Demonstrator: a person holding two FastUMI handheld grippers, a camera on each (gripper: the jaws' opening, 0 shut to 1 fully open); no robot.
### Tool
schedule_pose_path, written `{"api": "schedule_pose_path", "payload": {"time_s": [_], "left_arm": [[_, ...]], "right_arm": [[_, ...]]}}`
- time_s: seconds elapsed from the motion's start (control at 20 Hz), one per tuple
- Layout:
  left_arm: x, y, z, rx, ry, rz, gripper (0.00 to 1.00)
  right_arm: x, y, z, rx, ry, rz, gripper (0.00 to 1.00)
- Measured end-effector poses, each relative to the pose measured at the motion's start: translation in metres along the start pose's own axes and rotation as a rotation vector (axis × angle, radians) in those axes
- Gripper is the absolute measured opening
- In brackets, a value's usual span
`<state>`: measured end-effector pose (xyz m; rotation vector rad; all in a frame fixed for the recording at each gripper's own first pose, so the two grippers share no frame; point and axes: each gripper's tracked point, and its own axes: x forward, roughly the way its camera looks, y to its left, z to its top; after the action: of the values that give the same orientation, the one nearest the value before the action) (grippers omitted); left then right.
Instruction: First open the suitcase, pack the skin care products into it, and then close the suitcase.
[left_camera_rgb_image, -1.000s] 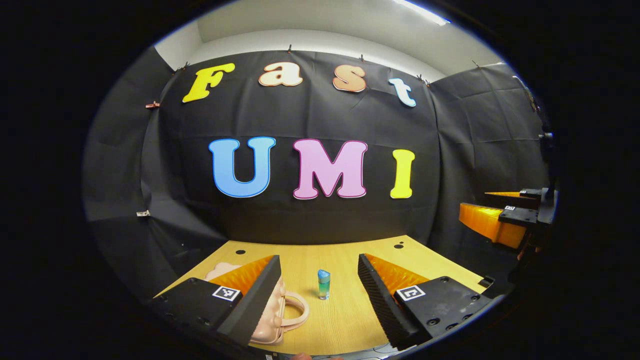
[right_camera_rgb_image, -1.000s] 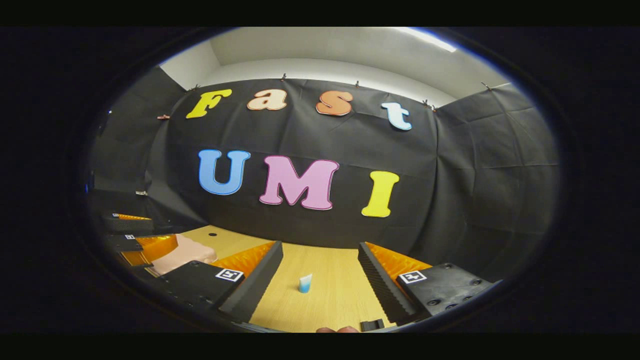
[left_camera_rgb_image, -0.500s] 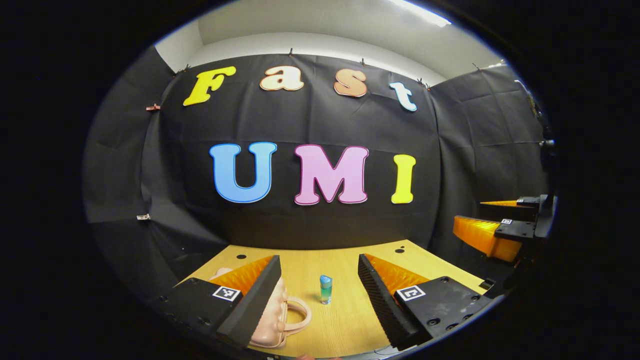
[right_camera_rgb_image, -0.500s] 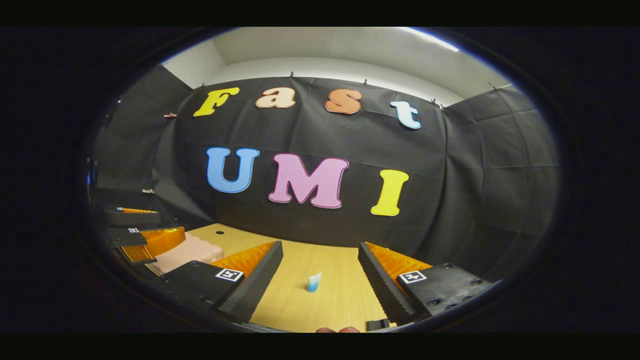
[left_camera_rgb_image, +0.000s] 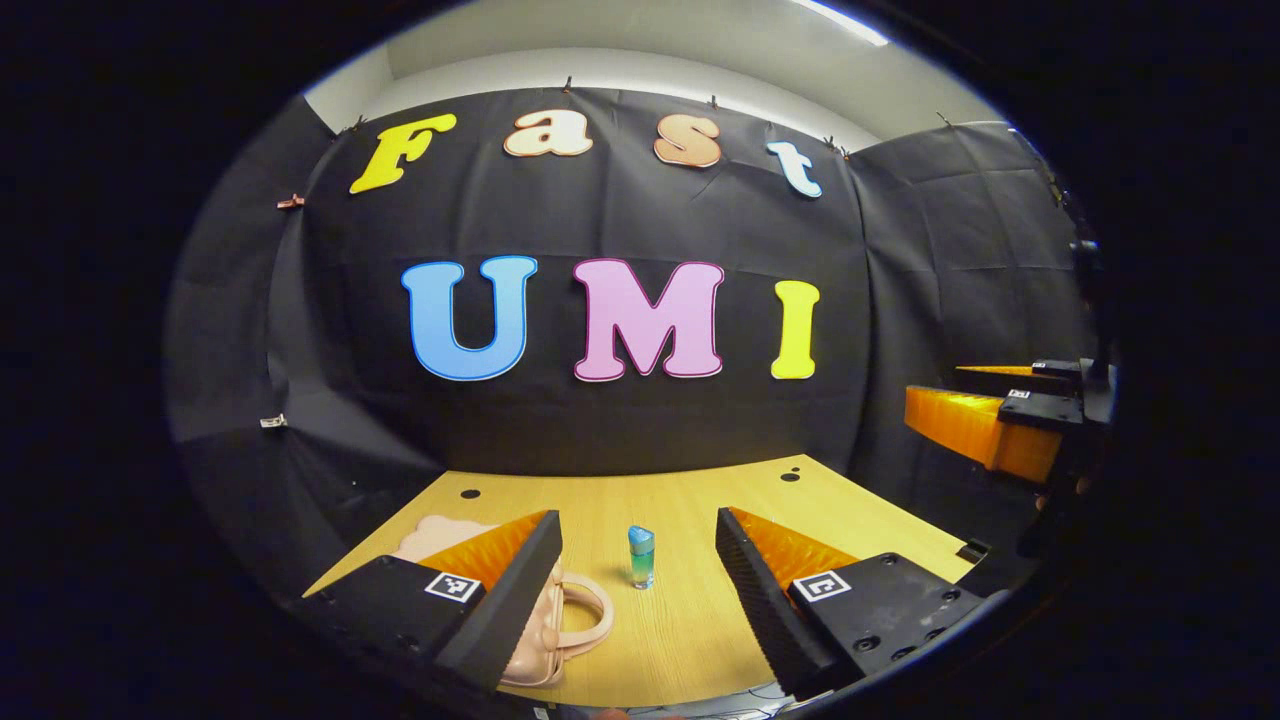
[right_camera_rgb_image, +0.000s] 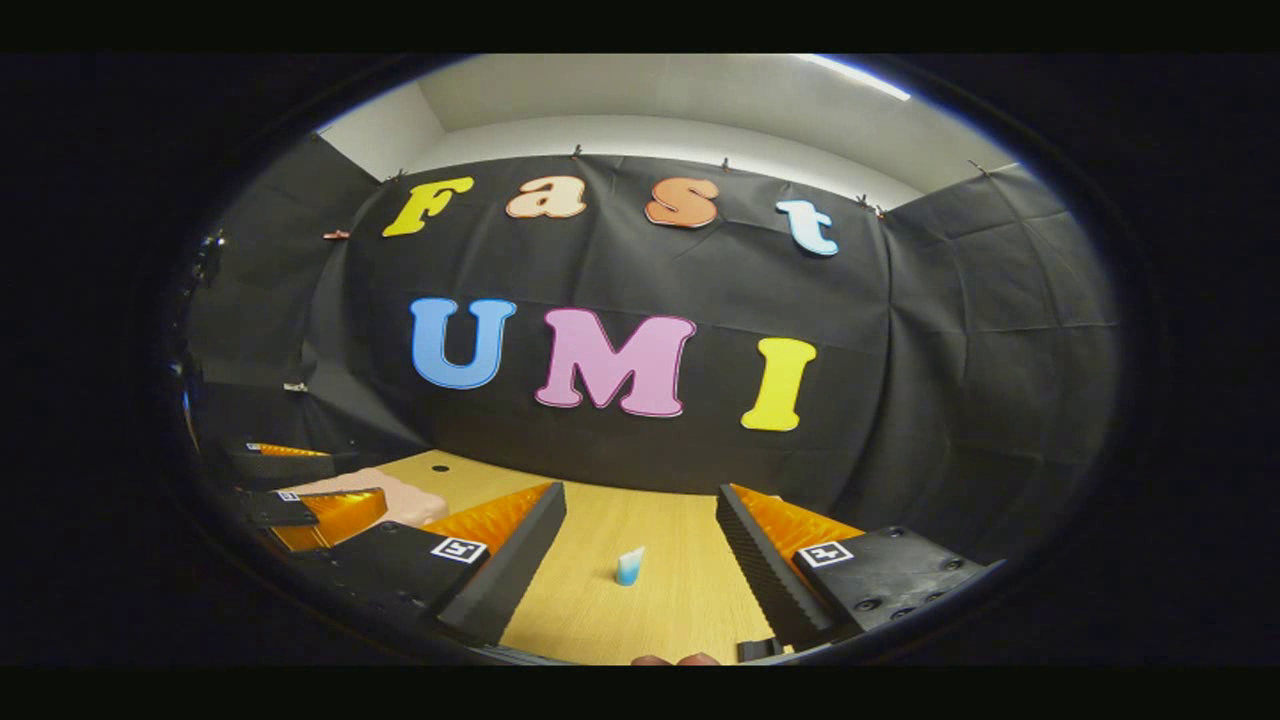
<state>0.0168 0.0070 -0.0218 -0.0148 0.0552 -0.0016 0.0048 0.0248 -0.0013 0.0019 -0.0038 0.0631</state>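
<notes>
A small pink suitcase (left_camera_rgb_image: 560, 630) with a loop handle lies shut on the wooden table (left_camera_rgb_image: 690, 640), partly hidden behind one finger of my left gripper (left_camera_rgb_image: 638, 520). That gripper is open and hovers above the table. A little blue-green skin care bottle (left_camera_rgb_image: 641, 557) stands upright just right of the case, ahead of the gap between the fingers. In the right gripper view the bottle (right_camera_rgb_image: 629, 566) stands ahead of my open right gripper (right_camera_rgb_image: 640, 492), and the suitcase (right_camera_rgb_image: 400, 498) lies at the far left, behind the left gripper (right_camera_rgb_image: 300, 490). My right gripper (left_camera_rgb_image: 985, 425) hangs open at the right edge of the left gripper view.
Black cloth walls close the booth right behind the table (right_camera_rgb_image: 660, 610) and on both sides. Two small round holes (left_camera_rgb_image: 790, 474) sit near the table's far right corner, another (left_camera_rgb_image: 468, 493) near the far left.
In the right gripper view the left gripper has sunk a little and the bottle has slid slightly rightward. In the left gripper view the right gripper sits a bit higher. Nothing was taken hold of.
</notes>
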Motion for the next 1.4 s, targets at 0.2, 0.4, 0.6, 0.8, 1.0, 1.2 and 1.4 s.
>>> {"api": "schedule_pose_path", "payload": {"time_s": [0.2, 0.4, 0.6, 0.8, 1.0, 1.2, 1.4], "left_arm": [[0.011, 0.001, -0.016, 0.068, 0.028, -0.035, 0.97], [0.027, -0.006, -0.046, 0.013, 0.125, -0.08, 0.97], [0.048, -0.004, -0.084, -0.078, 0.265, -0.059, 0.97], [0.078, 0.006, -0.124, -0.115, 0.41, 0.021, 0.98], [0.107, 0.007, -0.165, -0.16, 0.553, 0.05, 0.98], [0.133, 0.024, -0.198, -0.213, 0.686, 0.122, 0.98], [0.149, 0.038, -0.215, -0.237, 0.743, 0.189, 0.97]], "right_arm": [[-0.003, -0.005, 0.002, 0.008, -0.004, -0.011, 0.96], [-0.004, -0.009, -0.004, 0.018, -0.005, -0.011, 0.96], [0.006, -0.017, -0.018, 0.014, 0.008, 0.011, 0.95], [0.029, -0.032, -0.041, 0.073, 0.027, 0.025, 0.96], [0.059, -0.058, -0.072, 0.144, 0.092, 0.017, 0.96], [0.085, -0.088, -0.1, 0.159, 0.148, -0.009, 0.96], [0.102, -0.102, -0.117, 0.193, 0.178, -0.025, 0.98]]}}
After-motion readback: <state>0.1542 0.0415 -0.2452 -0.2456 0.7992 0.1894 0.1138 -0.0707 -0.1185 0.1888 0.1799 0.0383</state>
